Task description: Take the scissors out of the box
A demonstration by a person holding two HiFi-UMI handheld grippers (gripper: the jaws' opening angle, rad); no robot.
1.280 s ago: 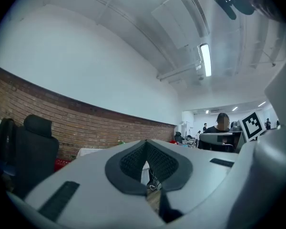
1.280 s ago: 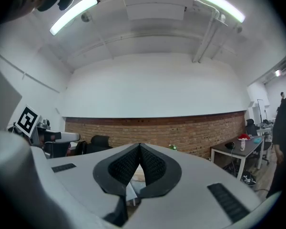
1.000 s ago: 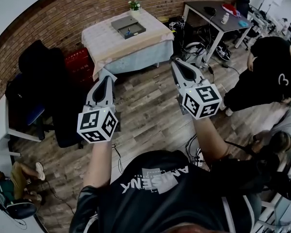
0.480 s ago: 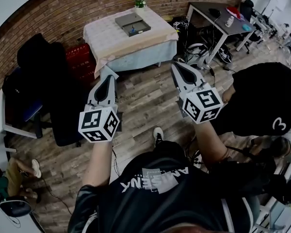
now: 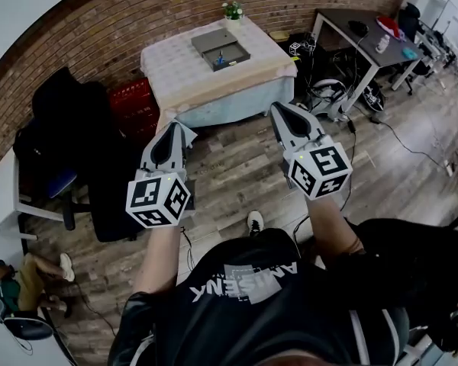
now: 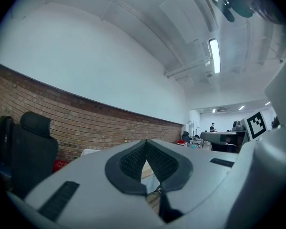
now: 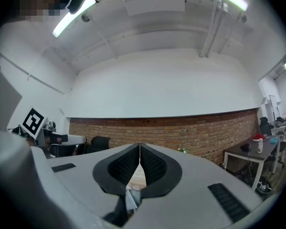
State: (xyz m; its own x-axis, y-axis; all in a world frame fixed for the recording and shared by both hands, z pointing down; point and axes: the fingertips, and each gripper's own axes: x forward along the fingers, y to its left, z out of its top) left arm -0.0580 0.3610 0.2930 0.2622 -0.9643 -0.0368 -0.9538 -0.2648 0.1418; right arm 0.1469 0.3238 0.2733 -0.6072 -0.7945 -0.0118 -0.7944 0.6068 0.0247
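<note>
A shallow grey box [image 5: 220,48] lies open on a cloth-covered table [image 5: 175,75] against the brick wall, with something blue, perhaps the scissors' handles [image 5: 222,59], inside it. My left gripper [image 5: 179,123] and right gripper [image 5: 275,107] are held level over the wooden floor, well short of the table. Both are shut with nothing between the tips, which the left gripper view [image 6: 146,142] and the right gripper view [image 7: 139,146] confirm.
A small potted plant [image 5: 232,10] stands at the table's far edge. Red crates [image 5: 132,104] and a black office chair [image 5: 76,139] sit left of the table. A dark desk [image 5: 366,40] with cables under it stands to the right. A person's legs [image 5: 30,277] show at lower left.
I have walked forward, so the table with the box has come nearer and lower in the head view. The person in black at the right has dropped out of the frame.
</note>
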